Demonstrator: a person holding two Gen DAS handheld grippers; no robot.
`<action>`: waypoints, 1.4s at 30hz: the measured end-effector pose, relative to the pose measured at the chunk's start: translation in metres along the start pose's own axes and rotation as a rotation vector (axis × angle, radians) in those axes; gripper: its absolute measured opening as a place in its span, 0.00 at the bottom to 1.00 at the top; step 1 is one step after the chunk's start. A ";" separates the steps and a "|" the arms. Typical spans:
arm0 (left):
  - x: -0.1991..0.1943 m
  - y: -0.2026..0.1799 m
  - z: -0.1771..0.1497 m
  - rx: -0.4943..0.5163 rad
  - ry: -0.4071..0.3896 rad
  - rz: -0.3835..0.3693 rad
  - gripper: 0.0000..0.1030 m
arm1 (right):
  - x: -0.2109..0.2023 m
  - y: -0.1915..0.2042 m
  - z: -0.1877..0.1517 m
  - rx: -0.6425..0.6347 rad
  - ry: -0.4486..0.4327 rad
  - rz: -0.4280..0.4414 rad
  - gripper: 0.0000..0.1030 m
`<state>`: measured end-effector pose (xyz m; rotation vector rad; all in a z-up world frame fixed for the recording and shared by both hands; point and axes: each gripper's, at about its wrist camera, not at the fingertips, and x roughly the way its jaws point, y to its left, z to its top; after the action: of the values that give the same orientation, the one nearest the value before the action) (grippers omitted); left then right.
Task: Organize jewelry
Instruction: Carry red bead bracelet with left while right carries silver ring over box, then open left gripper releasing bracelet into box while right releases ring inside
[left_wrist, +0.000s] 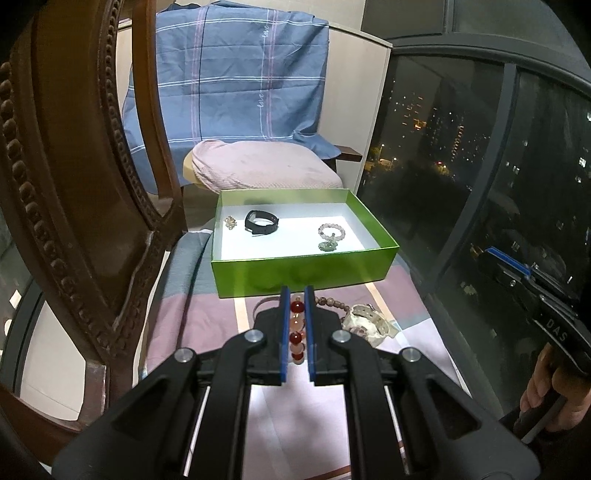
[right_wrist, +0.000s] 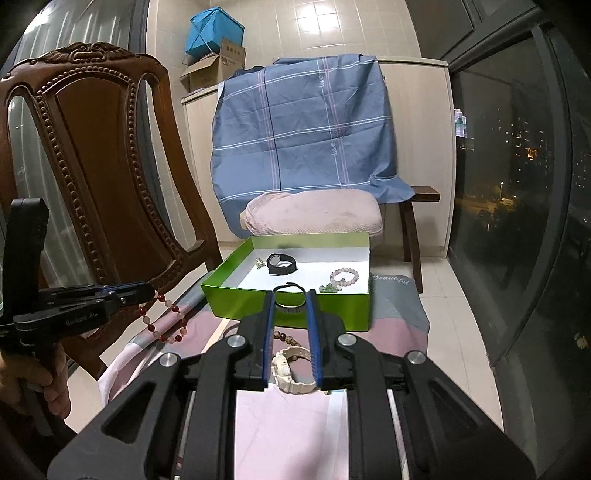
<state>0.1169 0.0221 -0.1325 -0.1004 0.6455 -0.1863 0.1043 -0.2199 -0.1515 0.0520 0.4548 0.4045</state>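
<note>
Beads first: your left gripper (right_wrist: 147, 291) is clamped on the red bracelet (right_wrist: 164, 319), which dangles left of the box (right_wrist: 284, 314). Carry it over the rim before letting go. Your right gripper (right_wrist: 290, 295) pinches a black band (right_wrist: 290, 291) at the near wall; lift it clear too.

The left gripper (left_wrist: 297, 295) pinches a red-and-pink bead bracelet (left_wrist: 297, 330) just near of the green box (left_wrist: 303, 267), which holds a black watch (left_wrist: 260, 222) and pale bead bracelet (left_wrist: 331, 232).
</note>
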 end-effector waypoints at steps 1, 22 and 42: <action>0.000 0.000 0.000 0.000 0.001 0.000 0.07 | 0.001 0.001 0.001 -0.001 0.001 -0.001 0.16; 0.006 0.002 0.005 -0.017 0.020 0.011 0.07 | 0.010 -0.002 0.004 0.005 0.007 0.003 0.16; 0.076 0.026 0.104 -0.074 -0.041 0.051 0.07 | 0.106 -0.052 0.077 0.073 -0.060 -0.013 0.16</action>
<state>0.2430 0.0360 -0.0989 -0.1587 0.6136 -0.1112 0.2443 -0.2230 -0.1339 0.1320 0.4107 0.3728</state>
